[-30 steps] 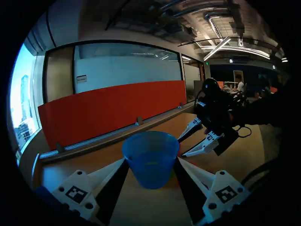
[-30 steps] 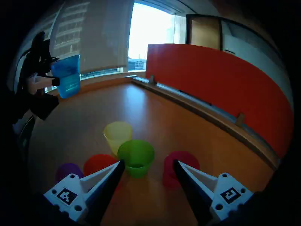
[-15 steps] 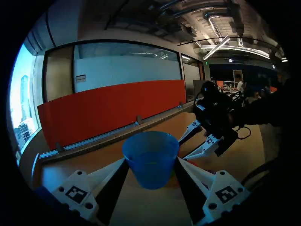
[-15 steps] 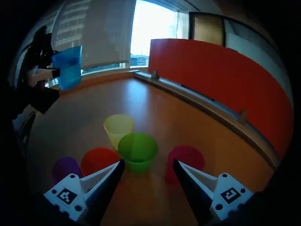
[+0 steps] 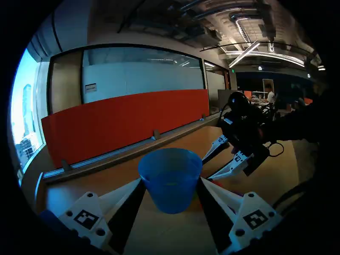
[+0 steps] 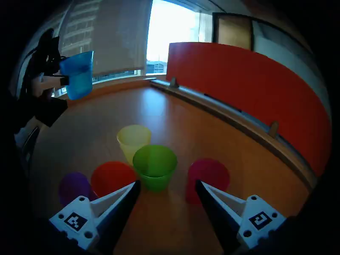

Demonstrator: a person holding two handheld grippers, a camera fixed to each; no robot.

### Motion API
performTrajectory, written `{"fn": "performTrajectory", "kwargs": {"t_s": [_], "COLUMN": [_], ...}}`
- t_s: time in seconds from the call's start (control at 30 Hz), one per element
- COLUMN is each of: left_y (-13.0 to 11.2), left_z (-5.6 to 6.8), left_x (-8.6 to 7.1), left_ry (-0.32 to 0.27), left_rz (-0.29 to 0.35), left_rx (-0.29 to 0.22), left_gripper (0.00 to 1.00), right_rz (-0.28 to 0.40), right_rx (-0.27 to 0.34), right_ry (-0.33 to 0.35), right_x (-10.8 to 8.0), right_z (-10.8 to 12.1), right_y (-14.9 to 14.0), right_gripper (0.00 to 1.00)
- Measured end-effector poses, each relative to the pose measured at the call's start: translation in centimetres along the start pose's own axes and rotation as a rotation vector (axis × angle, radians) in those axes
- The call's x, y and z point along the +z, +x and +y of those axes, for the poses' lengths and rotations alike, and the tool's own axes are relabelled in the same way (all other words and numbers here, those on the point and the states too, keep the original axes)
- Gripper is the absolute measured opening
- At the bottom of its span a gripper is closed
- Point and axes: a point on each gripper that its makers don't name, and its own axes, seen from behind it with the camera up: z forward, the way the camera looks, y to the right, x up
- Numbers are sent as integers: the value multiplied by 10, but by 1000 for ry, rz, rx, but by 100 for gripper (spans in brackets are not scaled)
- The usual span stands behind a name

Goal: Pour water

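A translucent blue cup (image 5: 170, 189) stands upright, clamped between the left tongs (image 5: 170, 179) and held clear above the wooden worktop (image 6: 191, 123), towards its window edge. How full it is cannot be judged. The right gripper view shows this cup side-on. It also shows a green cup (image 6: 155, 165) just ahead of the right tongs (image 6: 167, 182), which gape, pressing nothing. Around it sit a yellow cup (image 6: 134, 140), a magenta cup (image 6: 208, 176), and a red cup (image 6: 111, 180) and purple cup (image 6: 73, 187), both partly hidden. In the left gripper view, shadow swallows the hand holding the right tongs.
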Motion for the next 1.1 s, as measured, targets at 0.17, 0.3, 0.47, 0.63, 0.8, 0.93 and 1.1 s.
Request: {"fn": "performTrajectory", "kwargs": {"t_s": [0.17,0.3,0.47,0.63,0.8,0.93,1.1], "left_y": [-1,-2,-3,-4,-4,-5,-4], "left_z": [-1,-1,0,-1,-1,0,0], "left_x": [0,0,0,0,0,-1,-2], "left_ry": [2,1,-1,-1,-1,0,1], "left_rz": [-2,-3,-6,-8,-7,-8,-7], "left_rx": [-1,-1,1,2,0,3,4], "left_gripper": [81,81,81,81,81,81,81], "right_rz": [1,3,4,5,7,5,6], "right_rx": [-1,-1,-3,-6,-4,-10,-15], "right_ry": [3,7,13,19,19,15,16], "right_x": [1,3,6,8,9,9,9], "right_z": [0,-1,-4,-8,-9,-9,-11], "right_y": [0,1,3,4,4,5,6], "right_gripper": [99,99,99,99,99,99,99]}}
